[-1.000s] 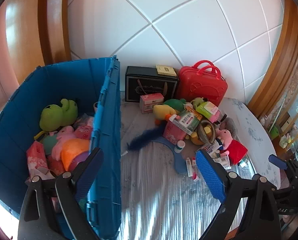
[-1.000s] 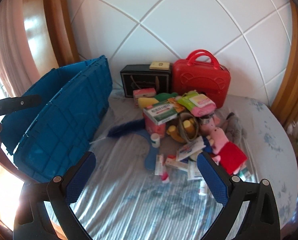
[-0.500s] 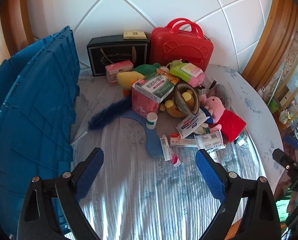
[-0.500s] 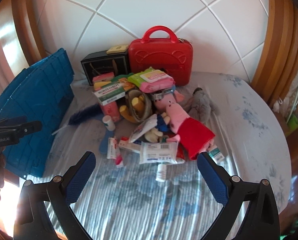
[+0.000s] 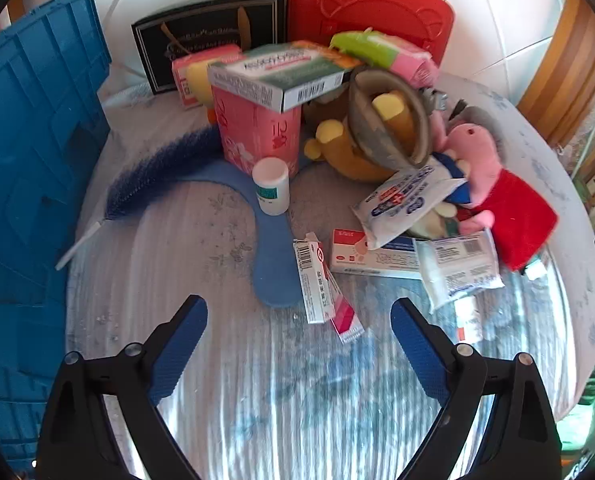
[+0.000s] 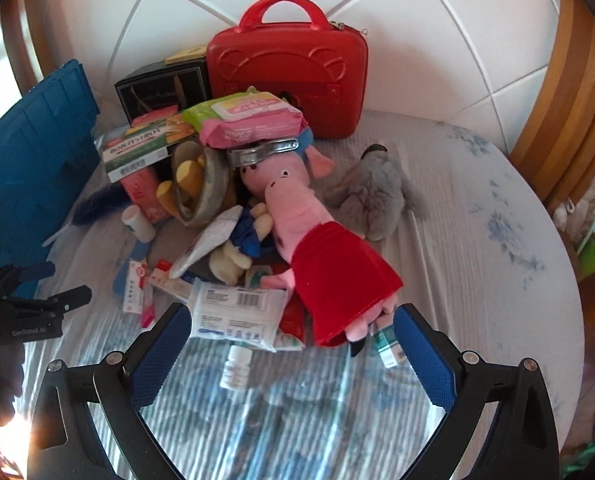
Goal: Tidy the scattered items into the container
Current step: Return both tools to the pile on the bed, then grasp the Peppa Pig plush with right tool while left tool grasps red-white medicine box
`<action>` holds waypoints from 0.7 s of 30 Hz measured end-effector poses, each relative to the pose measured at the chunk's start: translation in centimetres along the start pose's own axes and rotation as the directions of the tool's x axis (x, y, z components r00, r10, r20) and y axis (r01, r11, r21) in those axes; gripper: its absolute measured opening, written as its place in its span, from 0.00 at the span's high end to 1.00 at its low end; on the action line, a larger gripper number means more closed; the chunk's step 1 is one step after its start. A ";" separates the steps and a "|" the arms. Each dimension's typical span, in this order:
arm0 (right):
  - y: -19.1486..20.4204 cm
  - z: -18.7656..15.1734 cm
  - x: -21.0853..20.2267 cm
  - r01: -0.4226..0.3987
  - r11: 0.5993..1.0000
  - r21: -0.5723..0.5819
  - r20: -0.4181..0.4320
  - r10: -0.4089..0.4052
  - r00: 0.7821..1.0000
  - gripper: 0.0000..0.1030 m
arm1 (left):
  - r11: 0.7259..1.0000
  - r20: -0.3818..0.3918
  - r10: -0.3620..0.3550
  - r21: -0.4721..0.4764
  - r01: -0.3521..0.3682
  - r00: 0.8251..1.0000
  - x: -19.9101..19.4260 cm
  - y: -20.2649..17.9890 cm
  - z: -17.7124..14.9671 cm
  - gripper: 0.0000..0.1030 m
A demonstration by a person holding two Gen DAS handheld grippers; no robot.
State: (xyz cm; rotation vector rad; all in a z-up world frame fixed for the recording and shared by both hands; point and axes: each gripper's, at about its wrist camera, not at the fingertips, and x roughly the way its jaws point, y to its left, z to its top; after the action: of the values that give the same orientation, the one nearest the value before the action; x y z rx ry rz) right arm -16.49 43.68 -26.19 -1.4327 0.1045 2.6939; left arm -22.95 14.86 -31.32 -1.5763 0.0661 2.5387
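Both pairs of blue-padded jaws wide, empty. Just ahead of the left gripper (image 5: 299,320): a slim white-and-pink cardboard carton (image 5: 317,282), flat on the striped bedcover (image 5: 297,392); light, stiff, probably crushable, best pinched across its narrow sides. Between the right gripper (image 6: 291,320) fingertips' line and beyond: a soft white wipes packet (image 6: 235,310), a plush pink pig in red dress (image 6: 317,240); squashy, forgiving, graspable mid-body. Far left: the blue plastic crate (image 5: 29,160).

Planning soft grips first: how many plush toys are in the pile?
At least 3: pink pig plush centre, grey plush to its right, yellow bear under the boxes; others may be hidden.
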 end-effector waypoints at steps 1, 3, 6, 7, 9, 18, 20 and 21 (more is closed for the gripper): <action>-0.4 0.3 1.1 0.001 1.000 -0.010 -0.010 -0.001 1.000 0.00 | 1.000 -0.007 0.005 -0.001 -0.005 1.000 0.9 -0.1 0.1 0.09; -0.9 0.8 3.0 -0.001 1.000 -0.026 -0.022 0.001 1.000 0.01 | 1.000 -0.021 0.023 0.001 -0.023 1.000 2.7 -0.4 0.3 0.09; -1.3 1.3 6.0 -0.003 0.998 -0.061 -0.051 0.000 0.999 0.00 | 0.998 -0.049 0.058 0.008 -0.058 0.997 5.4 -0.7 0.6 0.09; -1.4 1.4 6.9 -0.007 0.998 -0.066 -0.059 0.003 0.998 0.00 | 0.998 -0.060 0.070 0.011 -0.069 0.996 6.2 -0.8 0.7 0.09; -1.6 1.5 8.6 -0.016 0.997 -0.076 -0.077 0.010 0.997 0.00 | 0.996 -0.081 0.091 0.016 -0.090 0.993 7.8 -0.9 0.7 0.10; -2.5 2.0 13.1 0.041 0.991 -0.128 -0.107 -0.055 0.993 0.00 | 0.996 -0.097 0.090 0.025 -0.088 0.991 9.7 -1.4 0.6 0.48; -3.0 2.2 13.3 0.040 0.992 -0.121 -0.107 -0.053 0.993 0.00 | 0.998 -0.092 0.066 0.017 -0.064 0.994 9.2 -1.2 0.5 0.58; -3.2 2.3 13.4 0.036 0.992 -0.118 -0.108 -0.049 0.993 0.00 | 0.999 -0.089 0.054 0.010 -0.053 0.995 9.0 -1.1 0.5 0.64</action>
State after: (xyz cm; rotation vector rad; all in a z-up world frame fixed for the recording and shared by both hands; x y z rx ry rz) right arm -25.52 47.70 -36.06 -1.5980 -0.0757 2.6250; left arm -27.13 16.97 -39.09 -1.7074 0.1296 2.5029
